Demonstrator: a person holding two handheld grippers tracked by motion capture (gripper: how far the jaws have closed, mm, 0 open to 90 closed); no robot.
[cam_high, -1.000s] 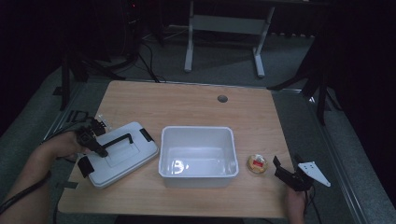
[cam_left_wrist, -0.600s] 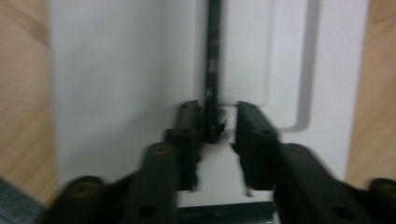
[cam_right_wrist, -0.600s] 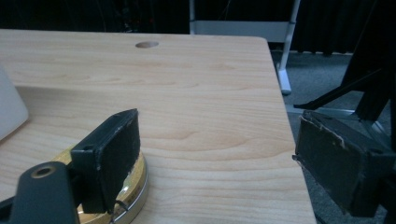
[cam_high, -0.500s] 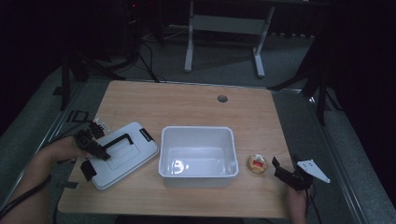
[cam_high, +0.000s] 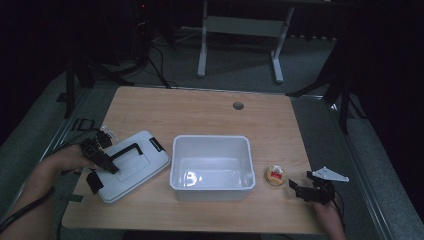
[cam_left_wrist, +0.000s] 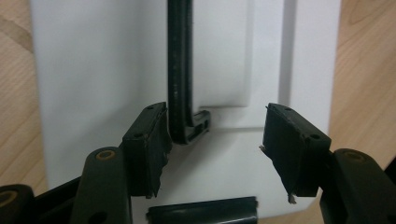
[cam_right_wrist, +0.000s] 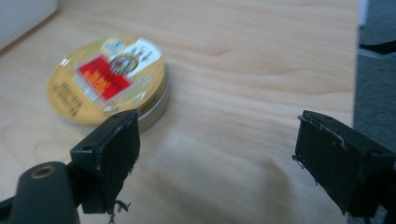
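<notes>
With its jaws just spread off the black handle (cam_left_wrist: 180, 84), the left gripper (cam_high: 102, 159) leaves the flat white plastic lid (cam_high: 131, 165) resting on the wooden counter (cam_high: 200, 107); the right gripper (cam_high: 307, 189), jaws spread and empty, waits near the round yellow tin (cam_high: 275, 175).

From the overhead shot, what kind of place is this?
Probably a lab or workshop test bench, kept dim: a wooden table with a cable hole, cables trailing over grey floor, and a metal stand behind.

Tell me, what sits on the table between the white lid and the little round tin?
In the high view, the open white tub stands between the lid and the tin.
</notes>
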